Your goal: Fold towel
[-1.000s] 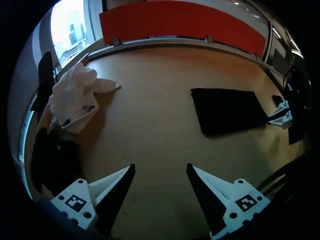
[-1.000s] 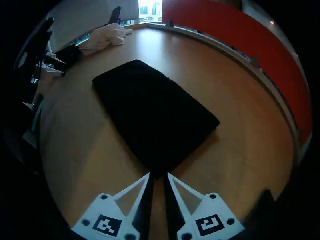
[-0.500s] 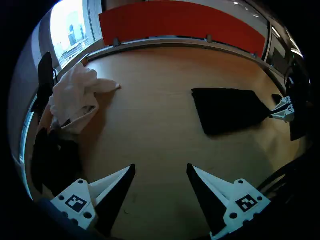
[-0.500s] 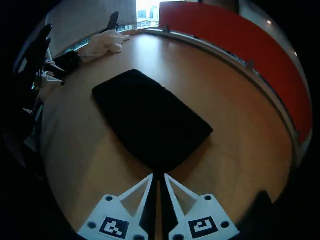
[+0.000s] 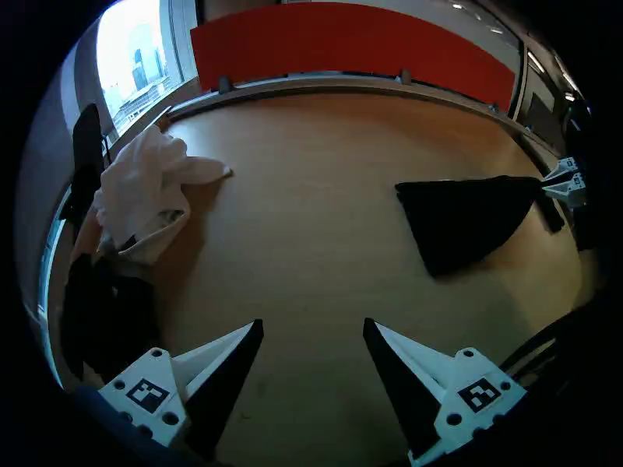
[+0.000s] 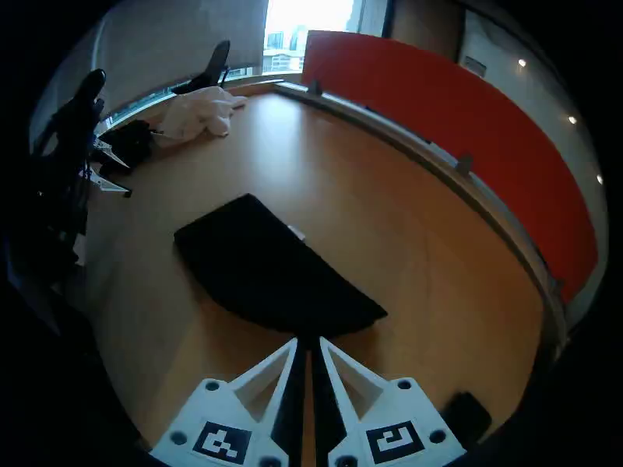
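The right gripper [image 6: 310,348] pinches the black towel's [image 6: 265,268] near corner, raised off the wooden table [image 6: 405,257]. The left gripper [image 5: 311,331] hangs open, well apart from the towel. A red partition [image 5: 350,39] borders the table, and white cloths [image 5: 144,191] lie near the window [image 5: 128,62].

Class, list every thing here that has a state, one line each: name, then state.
black towel: near corner lifted, the rest lying on the table.
right tongs: shut on the black towel's corner.
left tongs: open, empty.
white cloth: crumpled heap, untouched.
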The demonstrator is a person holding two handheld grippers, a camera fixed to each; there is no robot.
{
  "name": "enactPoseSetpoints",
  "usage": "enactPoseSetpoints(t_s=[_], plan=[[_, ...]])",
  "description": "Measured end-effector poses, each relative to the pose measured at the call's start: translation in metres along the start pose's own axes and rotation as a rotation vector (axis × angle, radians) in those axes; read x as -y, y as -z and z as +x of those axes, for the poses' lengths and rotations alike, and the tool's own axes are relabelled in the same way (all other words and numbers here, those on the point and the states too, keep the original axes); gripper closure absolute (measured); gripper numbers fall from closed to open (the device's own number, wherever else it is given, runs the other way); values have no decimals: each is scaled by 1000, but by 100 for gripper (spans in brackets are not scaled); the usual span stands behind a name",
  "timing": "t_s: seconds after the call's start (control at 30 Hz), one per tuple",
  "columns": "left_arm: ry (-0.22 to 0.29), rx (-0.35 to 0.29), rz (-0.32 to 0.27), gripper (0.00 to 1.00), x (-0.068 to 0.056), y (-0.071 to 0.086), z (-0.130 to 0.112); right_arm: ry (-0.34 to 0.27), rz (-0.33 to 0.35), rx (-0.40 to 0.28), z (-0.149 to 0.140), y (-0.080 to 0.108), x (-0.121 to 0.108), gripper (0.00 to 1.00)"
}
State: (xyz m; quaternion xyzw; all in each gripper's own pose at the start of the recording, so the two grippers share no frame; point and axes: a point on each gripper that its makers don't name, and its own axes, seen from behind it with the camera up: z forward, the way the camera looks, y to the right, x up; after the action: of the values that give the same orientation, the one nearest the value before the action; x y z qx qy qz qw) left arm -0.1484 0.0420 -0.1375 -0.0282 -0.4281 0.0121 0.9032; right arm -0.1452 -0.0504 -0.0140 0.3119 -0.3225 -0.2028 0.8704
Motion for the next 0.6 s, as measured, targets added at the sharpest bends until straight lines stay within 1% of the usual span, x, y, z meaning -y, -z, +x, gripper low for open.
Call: enactPoseSetpoints(t_s=[0.17,0.3,0.47,0.6], plan=[[1,-4,-2,5,-1,1,2,36,-11,-15,15,13,-4,96],[5,-3,-4,5,-2,1,2,60,-17,-15,21,20,-7,96],[6,-3,-8,5,-3,0,3,72,-15,-12,25,21,-8,96],[5,-6,-11,5,-3,1,5,82,-2,-23,33,17,-2,96]])
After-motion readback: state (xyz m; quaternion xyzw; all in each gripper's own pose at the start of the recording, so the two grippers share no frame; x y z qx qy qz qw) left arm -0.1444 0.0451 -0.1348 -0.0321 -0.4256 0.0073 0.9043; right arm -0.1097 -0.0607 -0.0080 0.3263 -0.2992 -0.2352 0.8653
